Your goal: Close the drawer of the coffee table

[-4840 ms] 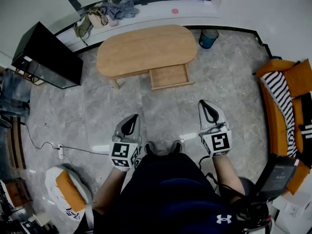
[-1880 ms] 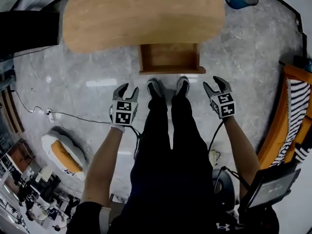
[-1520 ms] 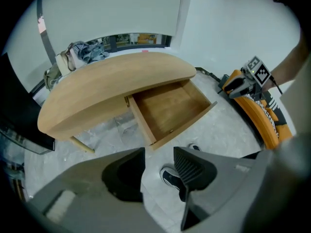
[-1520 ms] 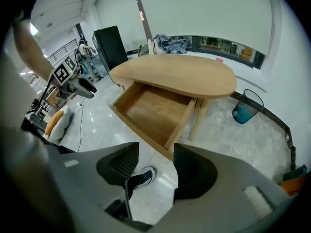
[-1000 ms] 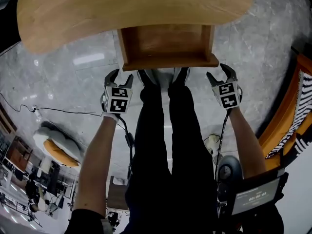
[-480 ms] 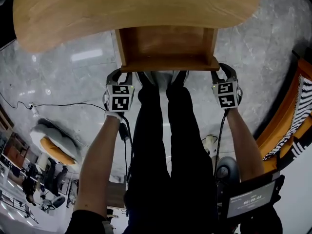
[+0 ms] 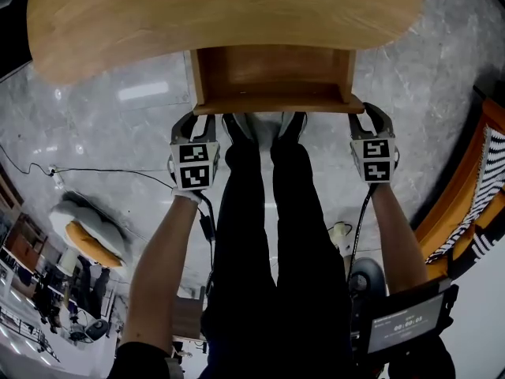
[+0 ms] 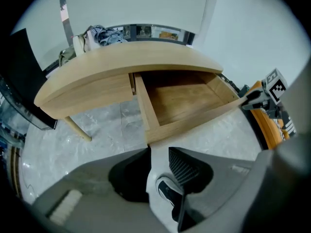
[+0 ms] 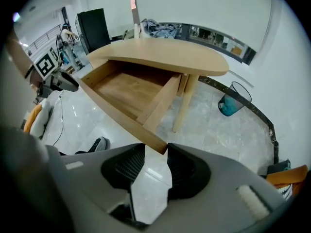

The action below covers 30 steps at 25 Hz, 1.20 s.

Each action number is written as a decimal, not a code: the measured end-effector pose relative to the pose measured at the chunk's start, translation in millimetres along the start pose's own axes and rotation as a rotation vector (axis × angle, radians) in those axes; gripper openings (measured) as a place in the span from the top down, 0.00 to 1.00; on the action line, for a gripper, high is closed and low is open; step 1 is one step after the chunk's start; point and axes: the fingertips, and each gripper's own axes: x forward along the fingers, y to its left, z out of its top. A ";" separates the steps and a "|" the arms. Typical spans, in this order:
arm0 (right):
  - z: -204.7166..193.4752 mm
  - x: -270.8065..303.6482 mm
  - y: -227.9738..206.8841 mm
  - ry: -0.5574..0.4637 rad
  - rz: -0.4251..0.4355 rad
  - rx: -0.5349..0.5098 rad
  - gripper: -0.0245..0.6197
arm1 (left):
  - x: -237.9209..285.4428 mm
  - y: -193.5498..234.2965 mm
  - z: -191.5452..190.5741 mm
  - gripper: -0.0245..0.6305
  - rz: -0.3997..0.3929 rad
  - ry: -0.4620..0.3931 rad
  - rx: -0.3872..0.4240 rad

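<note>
The open light-wood drawer (image 7: 272,73) juts from under the oval light-wood coffee table (image 7: 221,14), just ahead of both tools. The left gripper (image 8: 158,150) and right gripper (image 9: 154,147) have just been closing. Their jaws now stand half apart, and a front corner of the drawer meets each one's tips; no clamping shows. Their cubes bear black-and-white square markers (image 7: 195,164). Pale digits on a dark screen (image 7: 406,322) behind the right gripper are too small to read. Glossy grey marble floor (image 7: 95,133) lies below, and a teal bin (image 9: 228,105) stands beyond the right gripper.
</note>
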 end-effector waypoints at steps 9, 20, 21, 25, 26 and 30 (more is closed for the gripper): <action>18.4 15.2 -11.8 0.023 0.009 0.027 0.72 | 12.4 -80.4 49.7 0.95 -0.161 -0.083 0.231; -5.1 9.7 -3.5 -0.023 0.066 0.283 0.71 | 15.7 -14.0 15.0 0.76 -0.051 -0.019 -0.073; -6.2 8.8 -0.9 -0.024 0.076 0.299 0.71 | 16.9 -10.3 12.6 0.75 -0.051 -0.013 -0.104; 2.4 5.1 21.6 -0.107 0.221 0.437 0.68 | 16.9 -15.6 15.7 0.70 -0.132 -0.051 -0.224; 10.0 1.8 29.7 -0.149 0.283 0.494 0.67 | 13.2 -20.9 21.5 0.70 -0.172 -0.080 -0.252; 31.3 -8.5 32.3 -0.262 0.403 0.851 0.60 | -6.1 -28.1 42.9 0.66 -0.304 -0.178 -0.533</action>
